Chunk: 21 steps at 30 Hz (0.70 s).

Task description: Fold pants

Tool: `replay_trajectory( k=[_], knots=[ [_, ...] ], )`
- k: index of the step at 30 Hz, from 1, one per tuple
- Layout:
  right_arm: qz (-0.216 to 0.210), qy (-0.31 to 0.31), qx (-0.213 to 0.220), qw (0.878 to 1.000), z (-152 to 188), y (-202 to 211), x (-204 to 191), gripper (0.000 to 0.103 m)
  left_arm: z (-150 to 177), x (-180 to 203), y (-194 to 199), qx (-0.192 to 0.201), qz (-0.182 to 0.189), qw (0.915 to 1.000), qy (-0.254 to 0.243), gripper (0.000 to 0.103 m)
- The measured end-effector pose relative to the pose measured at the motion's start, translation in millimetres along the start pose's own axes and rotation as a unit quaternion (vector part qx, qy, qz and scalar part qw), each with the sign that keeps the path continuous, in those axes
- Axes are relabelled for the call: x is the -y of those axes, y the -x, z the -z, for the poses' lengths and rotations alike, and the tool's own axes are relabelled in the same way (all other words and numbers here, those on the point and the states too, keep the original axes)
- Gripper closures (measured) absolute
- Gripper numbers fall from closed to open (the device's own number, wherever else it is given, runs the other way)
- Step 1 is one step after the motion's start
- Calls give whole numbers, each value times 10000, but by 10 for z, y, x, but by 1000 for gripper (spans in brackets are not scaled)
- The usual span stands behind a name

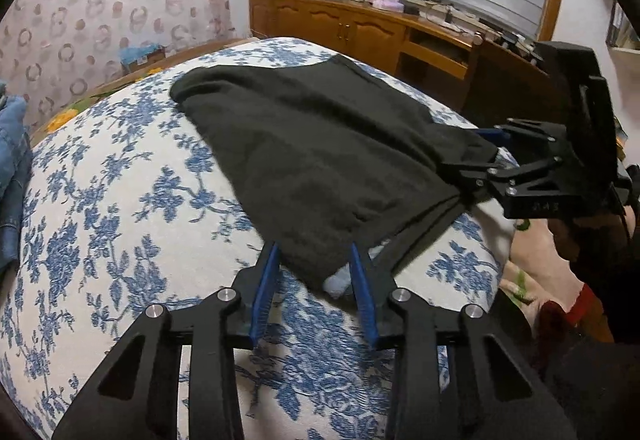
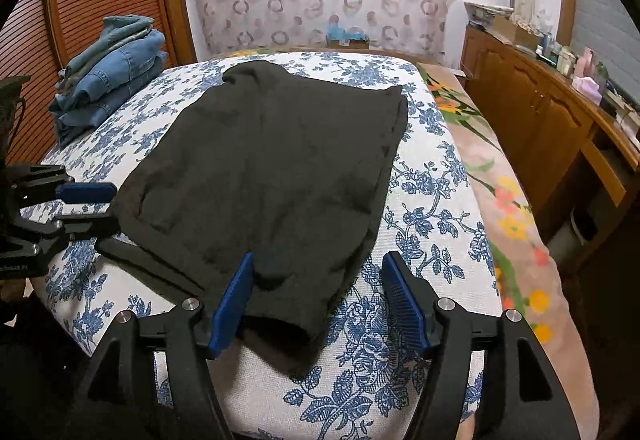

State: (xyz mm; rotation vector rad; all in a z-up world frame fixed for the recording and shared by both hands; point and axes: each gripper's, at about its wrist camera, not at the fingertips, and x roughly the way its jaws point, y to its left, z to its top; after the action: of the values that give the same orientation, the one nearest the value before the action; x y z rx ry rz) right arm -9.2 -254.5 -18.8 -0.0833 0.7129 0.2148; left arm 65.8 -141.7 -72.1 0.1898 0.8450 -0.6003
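- Left gripper (image 1: 316, 272) reaches down at the near corner of the black pants (image 1: 320, 159); its blue pads (image 1: 266, 280) stand a narrow way apart, with that corner of cloth lying between them. The right-hand pad touches the cloth, the left-hand one shows a sliver of gap, so a firm pinch cannot be told.
- Right gripper (image 2: 320, 296) stands wide, its pads well apart. The hem end of the pants (image 2: 276, 167) lies between them, against the left pad (image 2: 232, 304) and clear of the right one.
- Folded in a broad dark slab, the pants lie across the middle of the blue-flowered white bed cover (image 2: 432, 207), reaching from its near edge almost to its far edge.
- From the left wrist view the right gripper (image 1: 492, 155) sits at the pants' right-hand end, near the cover's right edge.
- A stack of folded denim (image 2: 108, 75) rests at the far left corner of the cover, apart from the pants.
- A wooden cabinet (image 2: 532, 111) with clutter on top runs beside the bed's right edge.
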Motion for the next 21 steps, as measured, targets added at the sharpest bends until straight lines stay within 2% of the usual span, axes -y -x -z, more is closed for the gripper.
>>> replay_trajectory(
  k=[3, 10, 11, 14, 18, 21],
  knots=[
    [-5, 5, 27, 10000, 10, 7, 6, 34, 7, 43, -3, -35, 102, 9999, -56, 65],
    [-5, 39, 99, 9999, 45, 15, 5, 31, -31, 16, -81, -80, -4, 10000, 16, 66],
    [-6, 42, 110, 9999, 42, 9, -1, 31, -34, 8, -88, -56, 16, 10000, 37, 75],
    [-27, 44, 144, 9999, 50, 2, 1, 29, -50, 4, 16, 256, 9, 9996, 106, 88],
    [-51, 28, 137, 9999, 45, -2, 0, 28, -62, 36, 281, 648, 126, 9978, 75, 89],
    [-99, -34, 98, 9999, 30, 0, 19, 27, -34, 64, 371, 695, 69, 9975, 48, 91]
  ],
)
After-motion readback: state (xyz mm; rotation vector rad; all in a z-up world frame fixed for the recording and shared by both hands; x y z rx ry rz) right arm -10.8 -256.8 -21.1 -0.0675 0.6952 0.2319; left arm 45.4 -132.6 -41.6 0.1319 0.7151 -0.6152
